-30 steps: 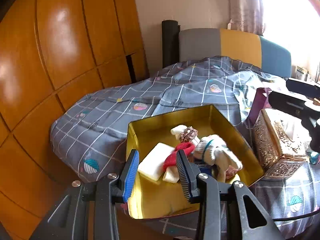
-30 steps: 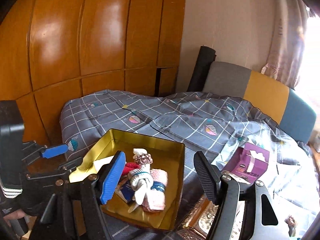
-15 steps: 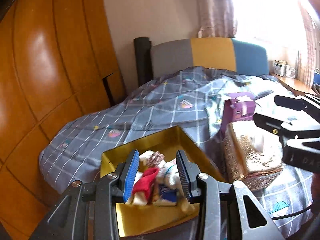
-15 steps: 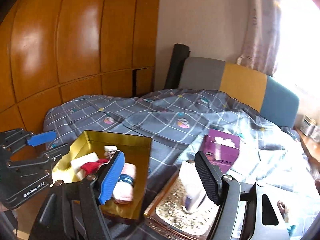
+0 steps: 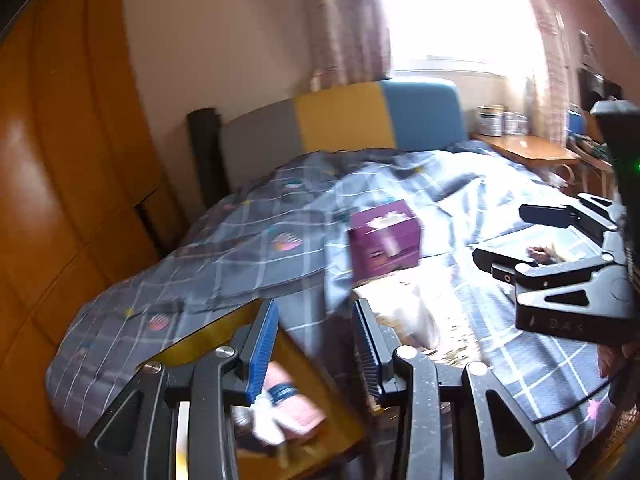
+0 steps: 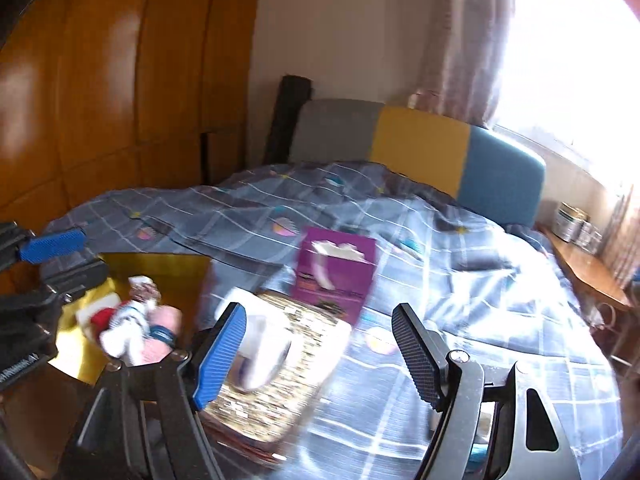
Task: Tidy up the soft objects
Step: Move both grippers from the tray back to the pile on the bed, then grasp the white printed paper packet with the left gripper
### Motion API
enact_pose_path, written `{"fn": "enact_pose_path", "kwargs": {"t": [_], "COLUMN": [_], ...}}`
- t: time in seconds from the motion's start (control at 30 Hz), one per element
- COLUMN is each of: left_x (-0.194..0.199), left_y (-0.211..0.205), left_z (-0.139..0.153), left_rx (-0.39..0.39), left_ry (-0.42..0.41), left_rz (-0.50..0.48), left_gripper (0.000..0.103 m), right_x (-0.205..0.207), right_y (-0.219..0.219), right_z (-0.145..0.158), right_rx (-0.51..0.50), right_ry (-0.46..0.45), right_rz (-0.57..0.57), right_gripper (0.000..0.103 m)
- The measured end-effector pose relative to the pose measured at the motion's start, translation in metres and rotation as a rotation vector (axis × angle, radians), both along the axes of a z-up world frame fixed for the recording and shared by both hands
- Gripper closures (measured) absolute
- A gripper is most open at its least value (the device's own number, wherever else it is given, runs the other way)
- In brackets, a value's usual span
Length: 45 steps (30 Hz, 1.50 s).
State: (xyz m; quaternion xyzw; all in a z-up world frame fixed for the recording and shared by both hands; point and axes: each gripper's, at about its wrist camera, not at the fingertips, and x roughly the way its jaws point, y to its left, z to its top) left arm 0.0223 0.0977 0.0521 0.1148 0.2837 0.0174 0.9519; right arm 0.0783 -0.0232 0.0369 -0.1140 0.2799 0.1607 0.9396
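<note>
Right wrist view: blurred white, red and pink soft items [image 6: 134, 330] fill the gold tray [image 6: 160, 266]; both hand-held grippers spread, empty.

A: Glossy gold metal tin [image 6: 160, 264], soft knit socks [image 6: 132, 328] inside.
B: Matt cloth quilt [image 6: 440, 240]; polished wood wardrobe [image 6: 120, 100]; ribbed blue plastic tongs pad [image 6: 218, 356].

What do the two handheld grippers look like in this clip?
Both the left gripper and right gripper are black frames with triangular cut-outs and silver screws. Each has one ribbed blue pad and one ribbed black pad. Faint white lettering marks the bodies, and a black cable trails near the right one.
</note>
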Motion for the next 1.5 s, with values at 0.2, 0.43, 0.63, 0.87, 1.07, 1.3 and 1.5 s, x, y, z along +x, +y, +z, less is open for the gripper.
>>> {"fn": "enact_pose_path", "kwargs": {"t": [0.2,0.43,0.63,0.87,1.07,1.3,1.5], "left_x": [0.023,0.045,0.061,0.083,0.114,0.137,0.155], "left_y": [-0.049,-0.114,-0.165,-0.211,-0.239,-0.261,-0.284], "left_z": [-0.005,-0.025,-0.053,-0.091,-0.115,-0.133,-0.150], "left_rx": [-0.019,-0.035,-0.026,0.035,0.111,0.171,0.283], "left_ry": [0.037,0.123,0.225,0.363,0.428,0.468,0.501], "left_rz": [-0.142,-0.290,-0.381,-0.467,-0.502,-0.555,-0.623], "left_gripper": [0.065,0.065,0.064,0.048,0.034,0.027,0.025], "right_x": [0.027,0.046,0.038,0.041,0.035,0.028,0.030], "right_y": [-0.091,-0.222,-0.309,-0.328,-0.335,-0.358,-0.359], "right_z": [-0.018,-0.048,-0.072,-0.080,-0.081,-0.092,-0.097], "right_rx": [-0.007,0.046,0.232,0.373,0.440,0.584,0.600], "right_ry": [0.070,0.171,0.219,0.280,0.273,0.329,0.361], "right_rz": [-0.216,-0.549,-0.786,-0.834,-0.844,-0.904,-0.904], "right_gripper": [0.024,0.023,0.023,0.023,0.022,0.021,0.021]}}
